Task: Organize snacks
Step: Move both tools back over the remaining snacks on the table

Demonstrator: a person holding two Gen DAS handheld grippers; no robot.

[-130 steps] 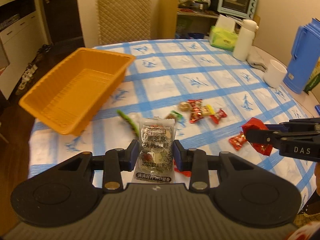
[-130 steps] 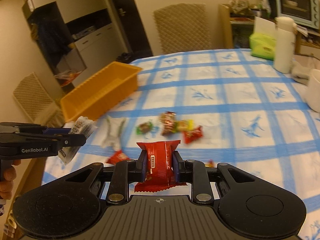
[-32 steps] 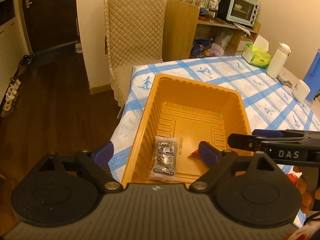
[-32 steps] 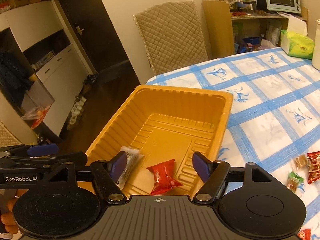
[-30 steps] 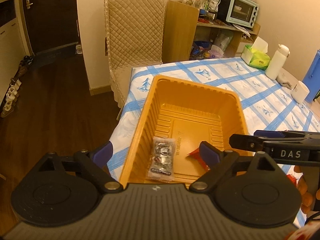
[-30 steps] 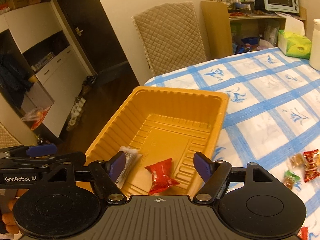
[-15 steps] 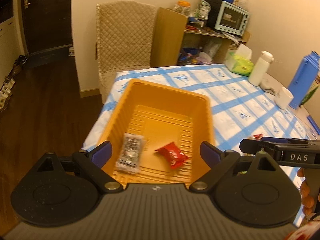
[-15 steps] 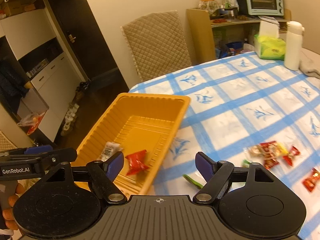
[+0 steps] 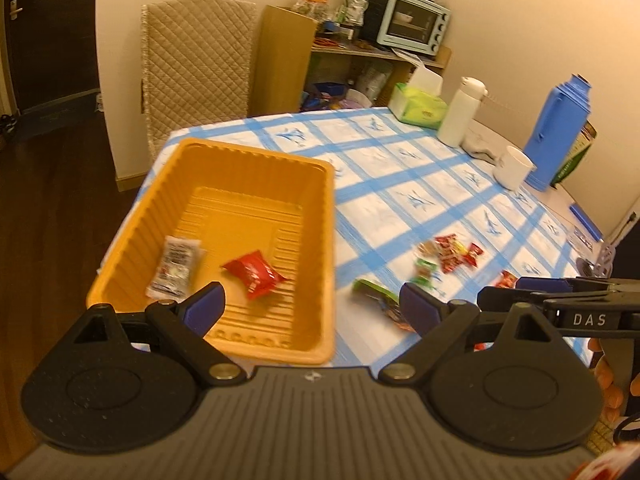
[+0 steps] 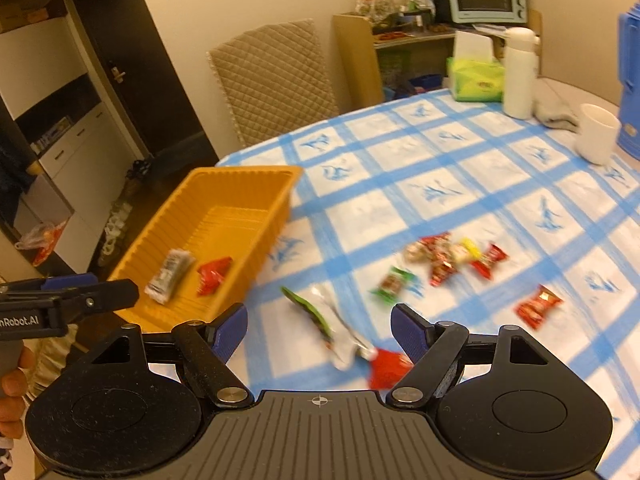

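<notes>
Both jaws spread wide, nothing between them — left gripper at 6 o'clock over the near rim of the orange tray, right gripper over the tablecloth. Tray holds the grey packet at 9 o'clock and the red packet beside it, dropped there to get sorted. Earlier both packets were pinched; now released. Loose snacks wait at 2 o'clock — likely next.

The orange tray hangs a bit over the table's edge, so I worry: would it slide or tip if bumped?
The orange tray looks like thin ribbed plastic holding only two packets, so probably light and easily slid. Its near corner seems past the table's edge, so a nudge might tip it.
</notes>
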